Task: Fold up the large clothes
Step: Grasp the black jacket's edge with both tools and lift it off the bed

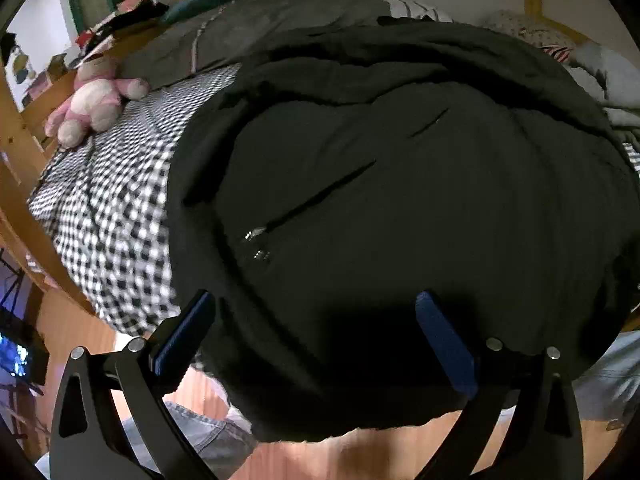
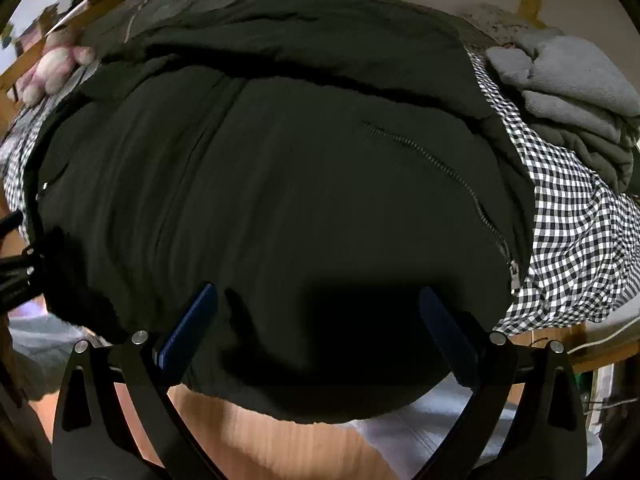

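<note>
I see a large dark green zippered jacket [image 1: 400, 200] filling the centre of both frames, spread across the black-and-white checked bed cover [image 1: 112, 220] with its hem hanging over the bed's near edge. My left gripper [image 1: 314, 312] has its blue-padded fingers [image 1: 188, 332] spread wide, holding nothing. My right gripper [image 2: 318, 308] is equally wide, empty. A pink plush toy [image 1: 96, 100] sits upper left; folded grey clothes [image 2: 572, 92] upper right.

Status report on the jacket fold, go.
Left gripper and right gripper both open, poised at the hem of the black jacket, gripping nothing. Jacket spread on checkered bedding. Folded grey clothes lie clear.
</note>
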Demonstrator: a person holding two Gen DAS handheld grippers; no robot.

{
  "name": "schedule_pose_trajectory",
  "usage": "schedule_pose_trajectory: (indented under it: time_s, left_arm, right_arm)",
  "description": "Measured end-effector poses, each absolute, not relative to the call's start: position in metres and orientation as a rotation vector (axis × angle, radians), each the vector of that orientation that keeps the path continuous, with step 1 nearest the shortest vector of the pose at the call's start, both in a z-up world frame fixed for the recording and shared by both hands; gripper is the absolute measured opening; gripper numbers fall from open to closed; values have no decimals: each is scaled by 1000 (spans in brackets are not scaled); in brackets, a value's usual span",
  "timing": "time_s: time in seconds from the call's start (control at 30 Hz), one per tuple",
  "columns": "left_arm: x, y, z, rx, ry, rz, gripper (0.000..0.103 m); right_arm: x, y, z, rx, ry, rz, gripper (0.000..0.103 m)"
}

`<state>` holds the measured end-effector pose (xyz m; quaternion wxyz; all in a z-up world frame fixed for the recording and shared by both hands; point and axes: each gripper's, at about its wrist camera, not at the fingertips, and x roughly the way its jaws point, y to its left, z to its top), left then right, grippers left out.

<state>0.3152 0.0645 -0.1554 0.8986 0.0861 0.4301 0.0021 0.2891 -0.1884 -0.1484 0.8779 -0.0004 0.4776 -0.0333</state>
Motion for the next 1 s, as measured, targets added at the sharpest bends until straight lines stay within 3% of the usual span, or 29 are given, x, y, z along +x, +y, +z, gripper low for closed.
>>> schedule_pose_trajectory:
  time_s: [0.47, 0.7, 0.77, 0.8, 1.0]
  left_arm:
    - [289, 174, -202, -188, 748, -210, 98]
    - [311, 165, -209, -204, 804, -231, 97]
    - [313, 157, -204, -197, 812, -249, 83]
    - [313, 151, -202, -173, 829, -256, 81]
    - [310, 111, -208, 45, 853, -213, 83]
  right_arm:
    - [249, -186, -182, -63, 922, 19, 99]
    - [239, -195, -185, 6, 874, 113, 99]
    - [233, -201, -186, 23, 830, 142, 99]
    - [230, -205, -187, 9, 807, 150, 99]
    - [212, -240, -201, 24, 746, 160, 99]
